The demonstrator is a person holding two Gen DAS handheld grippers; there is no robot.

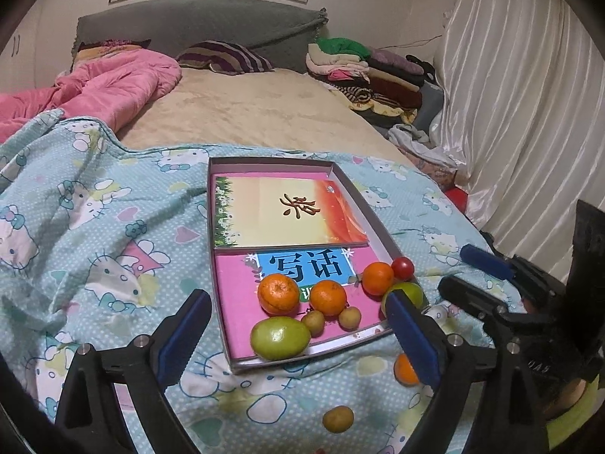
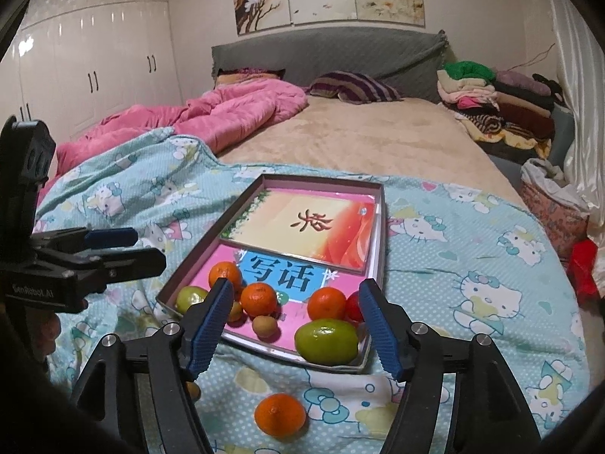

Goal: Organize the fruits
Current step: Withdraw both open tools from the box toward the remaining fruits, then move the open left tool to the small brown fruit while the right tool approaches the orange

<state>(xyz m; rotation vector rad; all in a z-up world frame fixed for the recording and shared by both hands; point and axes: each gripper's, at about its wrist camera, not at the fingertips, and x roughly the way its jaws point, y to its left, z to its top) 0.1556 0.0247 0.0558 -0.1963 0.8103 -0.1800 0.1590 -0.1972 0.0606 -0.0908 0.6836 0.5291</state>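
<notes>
Right wrist: four oranges [image 2: 280, 414] (one outside), two green fruits [image 2: 326, 341]

Both wrist views, probably low, sharing tray [image 1: 378, 234].

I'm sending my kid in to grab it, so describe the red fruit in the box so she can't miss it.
On the Hello Kitty blanket lies a shallow box with books inside. At its near end, among the fruit, the cherry tomato sits beside an orange: the only red, glossy one.
</notes>
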